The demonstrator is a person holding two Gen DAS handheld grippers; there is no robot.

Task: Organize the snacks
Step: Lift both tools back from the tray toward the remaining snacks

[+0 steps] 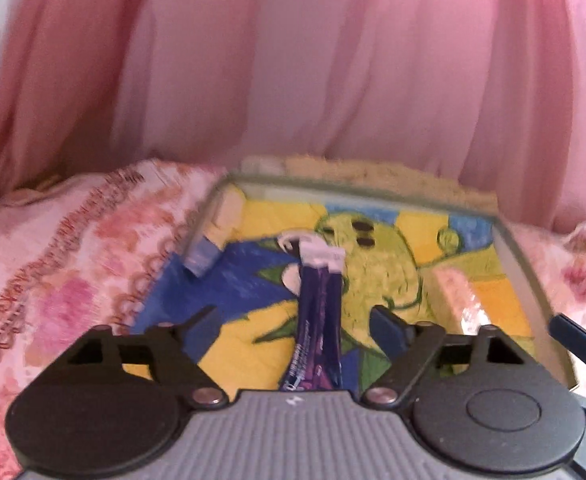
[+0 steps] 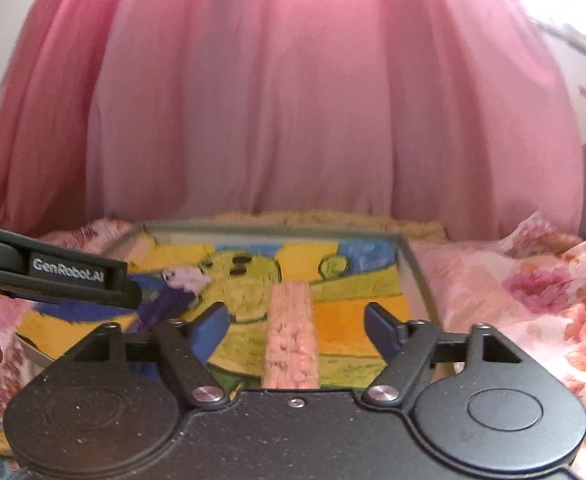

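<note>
In the left wrist view, the left gripper (image 1: 299, 330) has its jaws wide apart, and a purple snack stick (image 1: 320, 316) lies lengthwise in the gap between them, touching neither blue pad. The stick rests on the painted tray (image 1: 511, 264), in the lower centre of the frame, its white crimped end pointing away toward the pink curtain (image 1: 293, 60). A small blue packet (image 1: 203, 258) sits near the tray's left rim, above and left of the stick. At the right of the frame a pink granola bar (image 1: 451, 296) lies on the tray too.

In the right wrist view, the right gripper (image 2: 299, 330) is also open, and the pink granola bar (image 2: 291, 344) lies in the lower centre between its fingers, without contact that I can see. The left gripper (image 2: 133, 294) comes in from the left edge of this frame, over the purple snack stick (image 2: 169, 304). The tray (image 2: 419, 276) lies on a flowered cloth (image 2: 533, 300), which fills both lower corners.
</note>
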